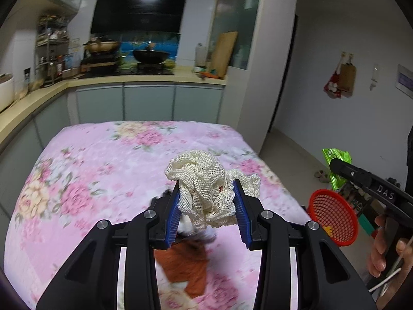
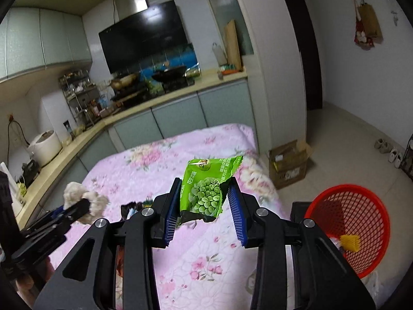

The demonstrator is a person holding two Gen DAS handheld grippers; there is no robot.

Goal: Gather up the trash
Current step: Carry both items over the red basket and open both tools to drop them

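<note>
My left gripper (image 1: 209,201) is clamping a crumpled cream mesh net (image 1: 206,188) between its blue pads, holding it above the pink floral tablecloth (image 1: 103,160). Below the jaws, a rust-orange wrapper (image 1: 185,268) is lying on the cloth, blurred. At the right edge, my right gripper (image 1: 335,166) is carrying a green snack bag (image 1: 335,156), with a red mesh basket (image 1: 333,217) sitting just under it.

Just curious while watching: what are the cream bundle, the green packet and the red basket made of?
Cream mesh bundle: probably soft knitted netting, matte, open weave visible. Green snack packet: thin printed plastic film, creased, dark inside. Red basket: seemingly moulded plastic, lattice walls.
</note>
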